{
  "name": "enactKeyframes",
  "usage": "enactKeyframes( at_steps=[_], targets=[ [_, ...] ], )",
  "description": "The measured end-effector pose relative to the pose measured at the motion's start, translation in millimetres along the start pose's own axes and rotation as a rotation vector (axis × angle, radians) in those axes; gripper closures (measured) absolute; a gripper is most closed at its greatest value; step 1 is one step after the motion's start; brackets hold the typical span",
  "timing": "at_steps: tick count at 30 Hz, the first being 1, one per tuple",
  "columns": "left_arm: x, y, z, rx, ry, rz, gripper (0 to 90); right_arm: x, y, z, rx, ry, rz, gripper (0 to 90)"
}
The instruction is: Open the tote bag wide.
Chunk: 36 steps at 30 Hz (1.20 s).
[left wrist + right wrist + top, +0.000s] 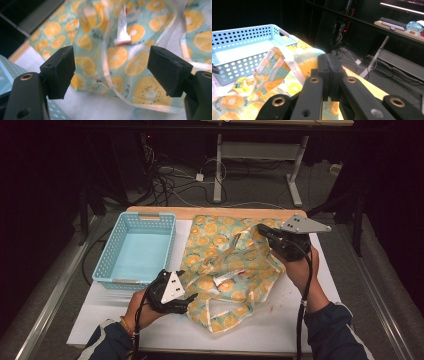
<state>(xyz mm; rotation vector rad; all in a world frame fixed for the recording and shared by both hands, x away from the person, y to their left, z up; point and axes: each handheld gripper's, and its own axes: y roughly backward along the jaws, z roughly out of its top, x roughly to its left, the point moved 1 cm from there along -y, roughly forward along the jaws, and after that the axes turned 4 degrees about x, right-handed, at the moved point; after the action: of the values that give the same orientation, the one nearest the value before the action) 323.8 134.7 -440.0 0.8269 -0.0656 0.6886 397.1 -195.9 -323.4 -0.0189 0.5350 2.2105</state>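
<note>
High view shows the fruit-print bag (225,265) spread on the white surface (280,330) just right of the blue basket (135,247). At the bag's far right corner the right gripper (263,231) has its fingers clamped together on the fabric. At the bag's near left edge the left gripper (191,299) has its fingers spread wide, pressing on nothing.

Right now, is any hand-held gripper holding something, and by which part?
The right hand-held gripper pinches the fruit-print bag at its far right edge. The left hand-held gripper is open, holding nothing.
</note>
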Motion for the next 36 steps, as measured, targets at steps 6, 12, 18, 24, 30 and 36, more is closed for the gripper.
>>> enactKeyframes(
  at_steps=[6, 12, 18, 24, 30, 36],
  targets=[
    [6.3, -13.5, -7.8, 0.056, 0.035, -0.003, 22.3, 0.5, 8.0, -7.7, -0.012, -0.013, 0.007, 90.0],
    [4.4, -24.6, -12.8, 0.099, 0.038, -0.006, 28.2, 0.9, 21.8, -15.3, -0.038, -0.034, 0.024, 90.0],
    [2.3, -30.8, -13.2, 0.139, 0.043, -0.002, 40.0, 0.1, 35.8, -24.7, -0.056, -0.048, 0.045, 90.0],
    [3.4, -37.5, -16.3, 0.171, 0.058, 0.003, 55.5, 1.6, 40.2, -40.5, -0.021, -0.047, 0.070, 90.0],
    [5.7, -40.7, -19.0, 0.199, 0.073, -0.012, 75.3, 10.3, 48.2, -54.0, 0.010, -0.017, 0.098, 90.0],
    [8.1, -35.3, -18.1, 0.176, 0.083, -0.040, 86.6, 22.0, 48.6, -74.0, 0.071, 0.019, 0.134, 89.3]
  ],
)
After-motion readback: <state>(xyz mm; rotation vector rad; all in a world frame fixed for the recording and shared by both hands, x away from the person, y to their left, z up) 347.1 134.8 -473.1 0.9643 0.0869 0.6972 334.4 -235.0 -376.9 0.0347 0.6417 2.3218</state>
